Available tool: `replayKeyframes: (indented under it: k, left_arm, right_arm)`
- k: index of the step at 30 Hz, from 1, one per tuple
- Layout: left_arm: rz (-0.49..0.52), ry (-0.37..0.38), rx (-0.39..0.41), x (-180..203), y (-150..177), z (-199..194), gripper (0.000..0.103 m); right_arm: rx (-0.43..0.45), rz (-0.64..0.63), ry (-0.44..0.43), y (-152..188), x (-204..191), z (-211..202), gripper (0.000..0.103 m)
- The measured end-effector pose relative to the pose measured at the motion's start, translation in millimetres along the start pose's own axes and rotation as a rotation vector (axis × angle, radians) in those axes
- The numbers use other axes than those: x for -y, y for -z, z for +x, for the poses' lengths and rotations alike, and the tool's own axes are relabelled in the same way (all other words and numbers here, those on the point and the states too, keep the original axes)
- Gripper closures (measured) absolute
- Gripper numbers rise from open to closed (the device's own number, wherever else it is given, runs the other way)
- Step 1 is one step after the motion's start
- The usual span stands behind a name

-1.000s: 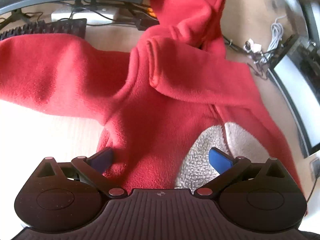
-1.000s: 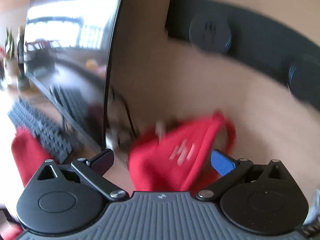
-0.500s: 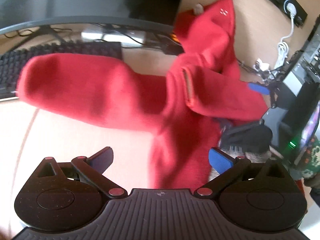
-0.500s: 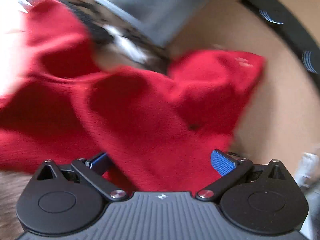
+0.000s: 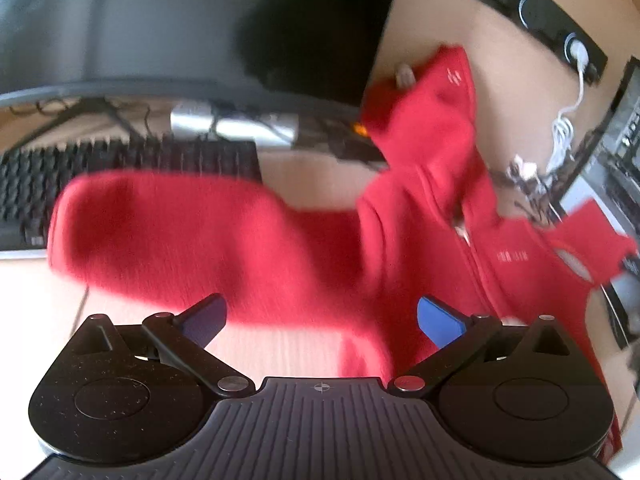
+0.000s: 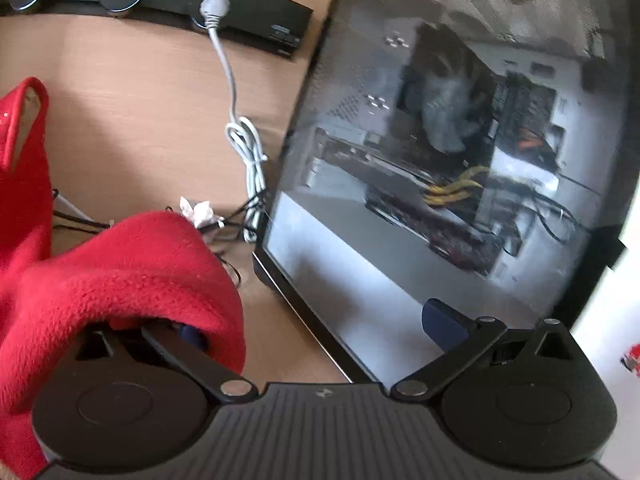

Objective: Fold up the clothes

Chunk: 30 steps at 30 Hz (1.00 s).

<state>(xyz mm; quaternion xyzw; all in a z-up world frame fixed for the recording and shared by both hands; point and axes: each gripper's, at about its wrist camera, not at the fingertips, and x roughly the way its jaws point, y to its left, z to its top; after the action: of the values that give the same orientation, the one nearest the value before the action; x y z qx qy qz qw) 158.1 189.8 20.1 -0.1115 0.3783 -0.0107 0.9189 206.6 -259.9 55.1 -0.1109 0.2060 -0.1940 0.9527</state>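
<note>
Red fleece [image 5: 248,240] lies ahead of spread left tool [image 5: 320,316], draping spread right tool [image 6: 316,332].

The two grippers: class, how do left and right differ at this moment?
The left gripper has both blue pads bare; the right gripper has red fleece draped over one finger. The left faces the spread jacket and keyboard; the right faces a glass-sided computer case. Both are open, gripping nothing.
</note>
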Motion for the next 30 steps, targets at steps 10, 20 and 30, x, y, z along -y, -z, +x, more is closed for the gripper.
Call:
replayKeyframes:
  k: [10, 20, 30]
  left_arm:
    - [0.047, 0.119, -0.025, 41, -24, 33, 0.000]
    - [0.107, 0.135, -0.171, 127, -5, 89, 0.000]
    - [0.092, 0.079, -0.174, 136, 9, 122, 0.000]
  right_arm:
    - [0.053, -0.184, -0.136, -2, -19, -4, 0.000]
    - [0.077, -0.364, -0.332, 12, -50, 22, 0.000]
    - [0.112, -0.523, -0.337, 48, -72, 28, 0.000]
